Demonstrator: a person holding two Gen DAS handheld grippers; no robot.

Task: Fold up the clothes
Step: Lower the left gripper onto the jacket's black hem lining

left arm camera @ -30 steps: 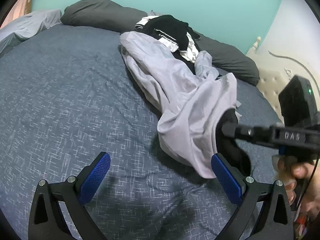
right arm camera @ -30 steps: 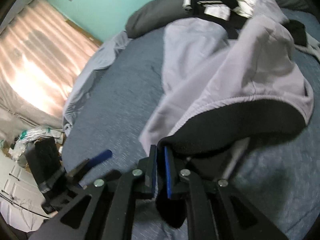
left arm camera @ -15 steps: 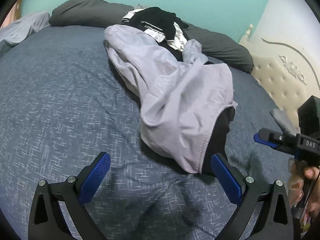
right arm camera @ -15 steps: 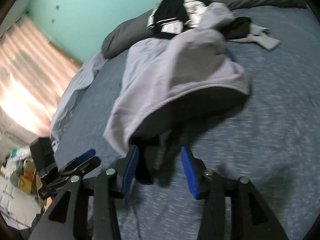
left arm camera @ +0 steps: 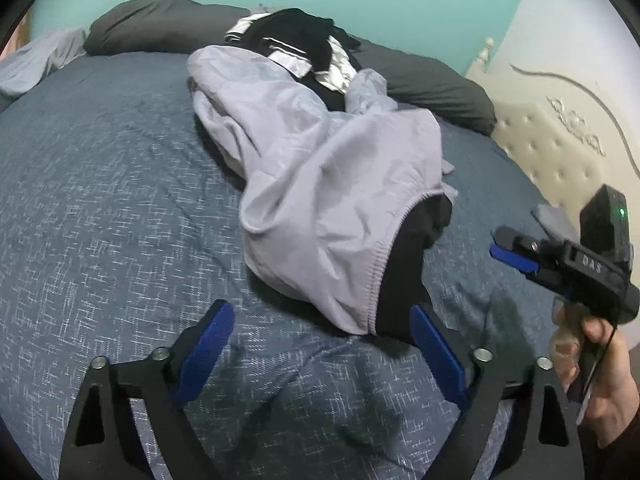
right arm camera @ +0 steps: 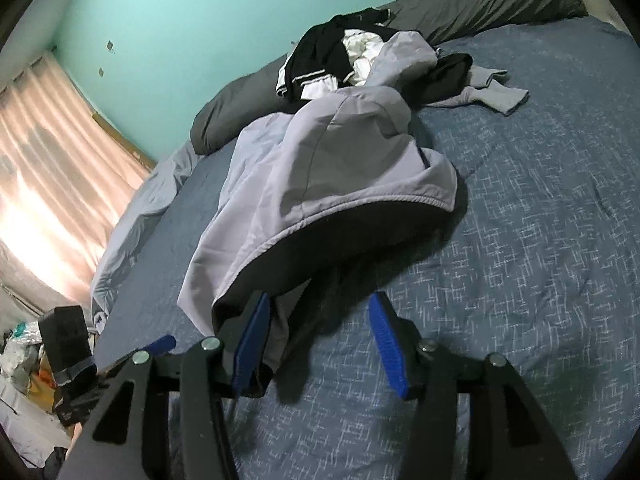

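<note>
Two grippers hovered over the blue bedspread [left arm camera: 100, 208] with jaws spread wide, holding nothing: the left gripper [left arm camera: 320, 344] and the right gripper [right arm camera: 320, 340]. The grey jacket [left arm camera: 320, 184] lay crumpled mid-bed, its black lining facing the near edge. Toward the headboard [left arm camera: 560, 148], a black-and-white clothes heap [right arm camera: 332, 56] and dark pillows [left arm camera: 160, 24] crowded its far end. The jacket's sleeves were buried and hard to make out.
</note>
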